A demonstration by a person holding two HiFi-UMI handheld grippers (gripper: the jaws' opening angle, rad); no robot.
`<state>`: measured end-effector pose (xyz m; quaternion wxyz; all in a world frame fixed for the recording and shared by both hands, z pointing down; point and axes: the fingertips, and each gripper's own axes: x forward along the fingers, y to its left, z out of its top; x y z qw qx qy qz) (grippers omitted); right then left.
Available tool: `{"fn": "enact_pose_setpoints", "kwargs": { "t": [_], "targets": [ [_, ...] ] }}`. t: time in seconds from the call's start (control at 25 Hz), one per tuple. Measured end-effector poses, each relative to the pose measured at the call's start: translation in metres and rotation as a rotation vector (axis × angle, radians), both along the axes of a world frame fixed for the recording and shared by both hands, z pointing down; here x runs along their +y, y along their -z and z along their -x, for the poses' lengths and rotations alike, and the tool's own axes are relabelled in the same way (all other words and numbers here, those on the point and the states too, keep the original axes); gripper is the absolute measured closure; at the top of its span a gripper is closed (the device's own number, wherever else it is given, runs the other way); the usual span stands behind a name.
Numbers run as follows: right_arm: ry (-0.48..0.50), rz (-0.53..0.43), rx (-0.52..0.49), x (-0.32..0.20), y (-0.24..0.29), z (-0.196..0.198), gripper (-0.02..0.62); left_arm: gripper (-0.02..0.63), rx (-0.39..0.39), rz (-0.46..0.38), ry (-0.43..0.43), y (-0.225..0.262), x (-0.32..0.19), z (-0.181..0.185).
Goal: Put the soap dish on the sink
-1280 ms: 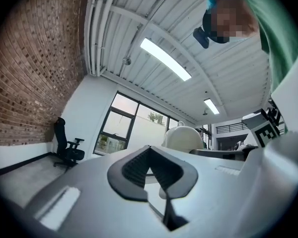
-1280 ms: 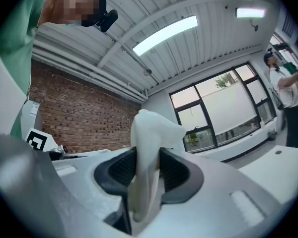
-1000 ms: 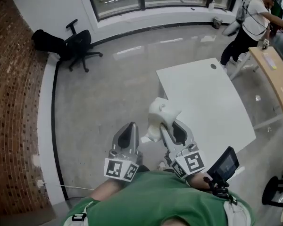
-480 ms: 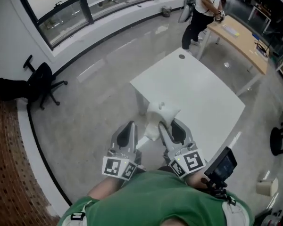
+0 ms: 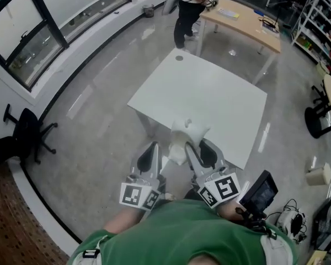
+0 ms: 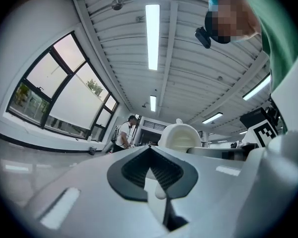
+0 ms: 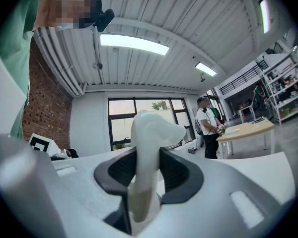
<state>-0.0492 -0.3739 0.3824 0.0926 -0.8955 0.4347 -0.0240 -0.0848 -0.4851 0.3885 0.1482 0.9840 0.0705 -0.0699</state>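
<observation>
R gripper (image 5: 193, 148) jaws clamp soap dish (image 5: 186, 132) | L gripper (image 5: 151, 150) jaws together | table (image 5: 209, 93) edge ahead

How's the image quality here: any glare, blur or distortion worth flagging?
Head view: sharp, with a wide-angle bend and pale glare streaks on the floor. Left gripper view: strong fisheye with dark corners, and the ceiling light is blown out. Right gripper view: same fisheye; the soap dish sits close to the lens and looks slightly soft.
</observation>
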Motion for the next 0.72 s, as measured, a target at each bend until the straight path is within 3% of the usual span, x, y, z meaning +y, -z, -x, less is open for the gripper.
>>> {"fn": "enact_pose_setpoints", "kwargs": {
  "t": [0.48,0.72],
  "targets": [
    [-0.137,-0.035,-0.001,0.027,0.002,-0.035,0.465,0.6,0.009,-0.026,-0.125,0.005,0.02,-0.049],
    [-0.18,-0.059,-0.016,0.059,-0.002,-0.085,0.465,0.6,-0.013,-0.059,-0.152,0.004,0.049,-0.102]
  ]
}}
